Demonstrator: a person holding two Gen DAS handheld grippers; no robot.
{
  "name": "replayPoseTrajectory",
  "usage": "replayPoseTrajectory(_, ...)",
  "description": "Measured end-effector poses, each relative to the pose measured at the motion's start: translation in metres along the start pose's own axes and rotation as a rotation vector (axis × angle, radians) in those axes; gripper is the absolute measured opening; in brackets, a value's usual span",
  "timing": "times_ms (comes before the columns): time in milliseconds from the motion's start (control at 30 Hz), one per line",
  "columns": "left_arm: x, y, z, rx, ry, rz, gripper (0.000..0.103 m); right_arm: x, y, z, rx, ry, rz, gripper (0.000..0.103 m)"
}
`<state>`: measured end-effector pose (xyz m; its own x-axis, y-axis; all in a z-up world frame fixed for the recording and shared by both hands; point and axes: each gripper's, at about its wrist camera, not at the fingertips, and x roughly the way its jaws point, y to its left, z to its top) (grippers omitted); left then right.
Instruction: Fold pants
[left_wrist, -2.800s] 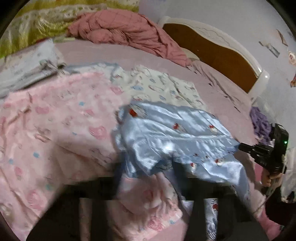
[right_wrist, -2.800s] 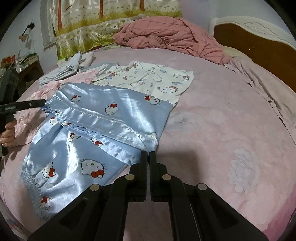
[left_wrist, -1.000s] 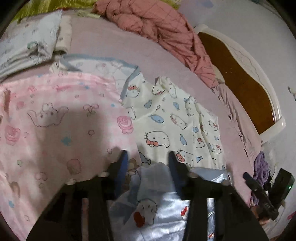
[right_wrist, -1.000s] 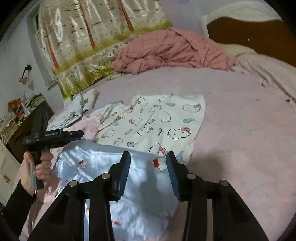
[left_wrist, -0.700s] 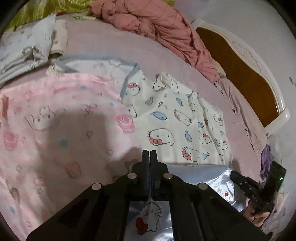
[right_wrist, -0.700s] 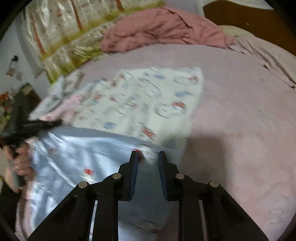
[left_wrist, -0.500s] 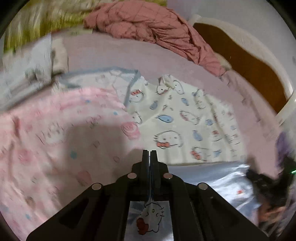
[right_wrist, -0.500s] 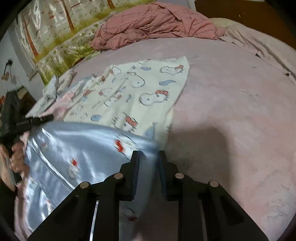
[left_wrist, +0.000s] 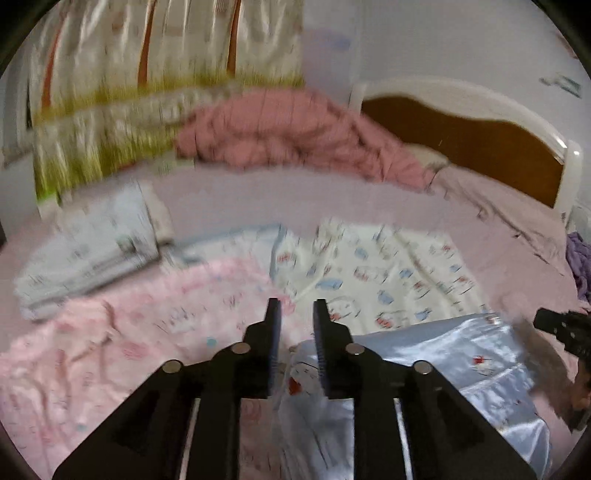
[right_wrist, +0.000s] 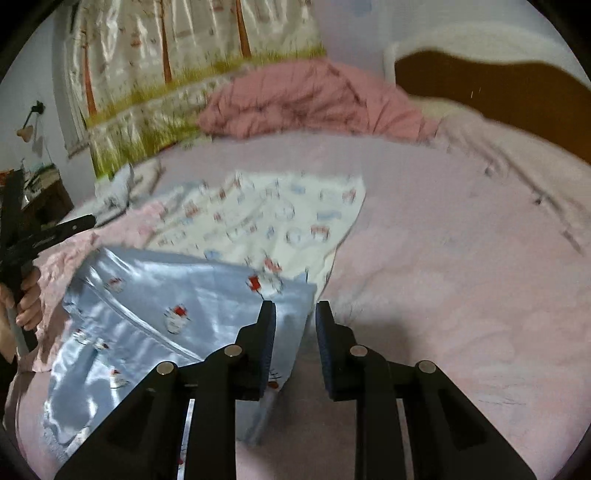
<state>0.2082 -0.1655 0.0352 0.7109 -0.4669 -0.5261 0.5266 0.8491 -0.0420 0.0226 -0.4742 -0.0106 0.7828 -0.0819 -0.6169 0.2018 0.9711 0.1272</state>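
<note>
letting go after a fold, i judge: left gripper (left_wrist: 296, 308) has just been opening, narrow gap, nothing pinched; right gripper (right_wrist: 295, 310) likewise narrow and empty. blue pants (right_wrist: 177, 295) lie below and left of my right fingers. next, regrip an edge.

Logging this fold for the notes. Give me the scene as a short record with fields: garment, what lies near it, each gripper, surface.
garment: blue satin pants, cat print, lying on the bed
neighbours: cream printed garment behind the pants; pink printed garment to their left
left gripper: jaws apart, just been opening, nothing pinched
right gripper: jaws apart over the pants' corner, fabric not pinched
surface: pink bed sheet
background: crumpled pink quilt, wooden headboard
</note>
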Motion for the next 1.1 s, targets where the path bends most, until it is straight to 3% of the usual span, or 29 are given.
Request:
replayPoseTrajectory(200, -0.075, -0.033, -0.017, 0.092, -0.159, 0.045, 0.026, -0.046, 0.018, 0.001, 0.016, -0.094, 0.038, 0.023)
replayPoseTrajectory(333, -0.117, -0.043, -0.04, 0.066, -0.211, -0.006, 0.055, -0.078, 0.035, -0.01, -0.019, -0.161, 0.044, 0.023)
replayPoseTrajectory(467, -0.149, -0.051, -0.086, 0.01, -0.28, 0.046, 0.06, -0.109, 0.051, -0.041, -0.025, -0.271, 0.035, 0.048)
replayPoseTrajectory(500, -0.152, -0.054, -0.095, 0.016, -0.297, 0.073, 0.061, -0.114, 0.055, -0.049, -0.024, -0.295, 0.042, 0.048)
replayPoseTrajectory(567, -0.157, -0.061, -0.112, 0.055, -0.336, 0.121, 0.072, -0.121, 0.064, -0.061, -0.044, -0.329, 0.014, 0.049)
replayPoseTrajectory(633, -0.159, -0.065, -0.122, 0.067, -0.367, 0.146, 0.081, -0.129, 0.073, -0.068, -0.087, -0.372, -0.031, 0.059)
replayPoseTrajectory(700, -0.158, -0.065, -0.128, 0.067, -0.389, 0.162, 0.09, -0.134, 0.075, -0.074, -0.109, -0.423, -0.073, 0.078)
replayPoseTrajectory(767, -0.155, -0.065, -0.127, 0.067, -0.382, 0.182, 0.102, -0.134, 0.076, -0.078, -0.121, -0.443, -0.115, 0.084)
replayPoseTrajectory(933, -0.157, -0.074, -0.132, 0.112, -0.39, 0.202, 0.102, -0.133, 0.071, -0.078, -0.094, -0.417, -0.133, 0.093)
replayPoseTrajectory(1000, -0.157, -0.079, -0.133, 0.135, -0.393, 0.208, 0.102, -0.133, 0.068, -0.078, -0.073, -0.41, -0.138, 0.103)
replayPoseTrajectory(1100, -0.157, -0.083, -0.136, 0.15, -0.392, 0.21, 0.102, -0.133, 0.068, -0.079, -0.065, -0.409, -0.149, 0.103)
